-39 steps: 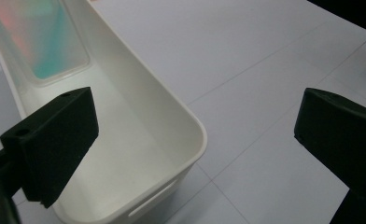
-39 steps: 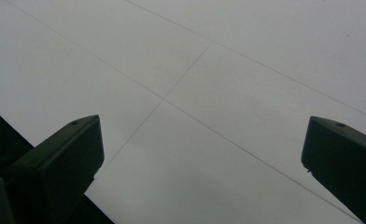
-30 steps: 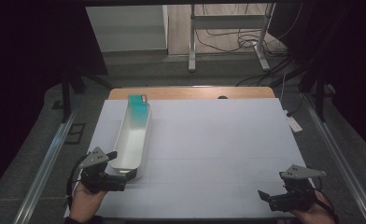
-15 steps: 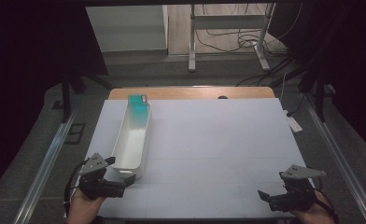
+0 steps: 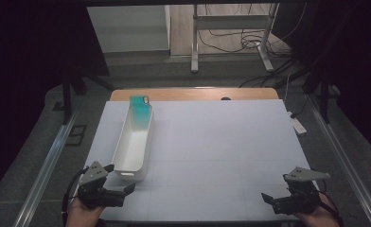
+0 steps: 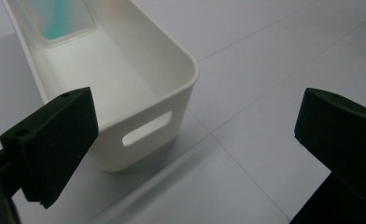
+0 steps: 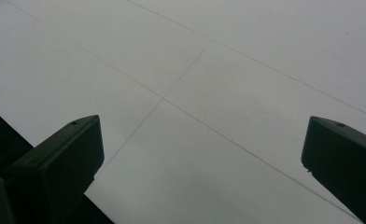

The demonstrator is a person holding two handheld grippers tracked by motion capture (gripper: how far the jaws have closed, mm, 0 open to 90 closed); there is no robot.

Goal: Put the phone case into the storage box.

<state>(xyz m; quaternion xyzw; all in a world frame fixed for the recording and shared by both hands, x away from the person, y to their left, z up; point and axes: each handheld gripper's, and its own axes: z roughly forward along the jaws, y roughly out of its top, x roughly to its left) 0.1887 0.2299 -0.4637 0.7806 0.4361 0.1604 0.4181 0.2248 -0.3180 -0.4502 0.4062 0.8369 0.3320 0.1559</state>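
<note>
A long white bin (image 5: 125, 150) lies lengthwise on the left of the white table (image 5: 221, 142). A teal phone case (image 5: 140, 105) leans inside its far end. My left gripper (image 5: 119, 179) is open just short of the bin's near end and touches nothing. In the left gripper view the wide-apart jaws of my left gripper (image 6: 195, 135) frame the bin's end wall (image 6: 146, 128) with its handle slot, and the teal case (image 6: 59, 18) shows beyond. My right gripper (image 5: 275, 187) is open and empty at the front right. In the right gripper view it (image 7: 200, 154) hovers over bare table.
The table's front edge (image 7: 41, 154) lies right beneath my right gripper. A wooden strip (image 5: 198, 93) runs along the far edge. A white tag (image 5: 297, 125) hangs off the right side. Metal rails (image 5: 46, 161) flank the table, and a stand with cables (image 5: 231, 33) is behind it.
My left gripper has drawn back from the bin's near end toward the front edge. The right gripper has stayed put.
</note>
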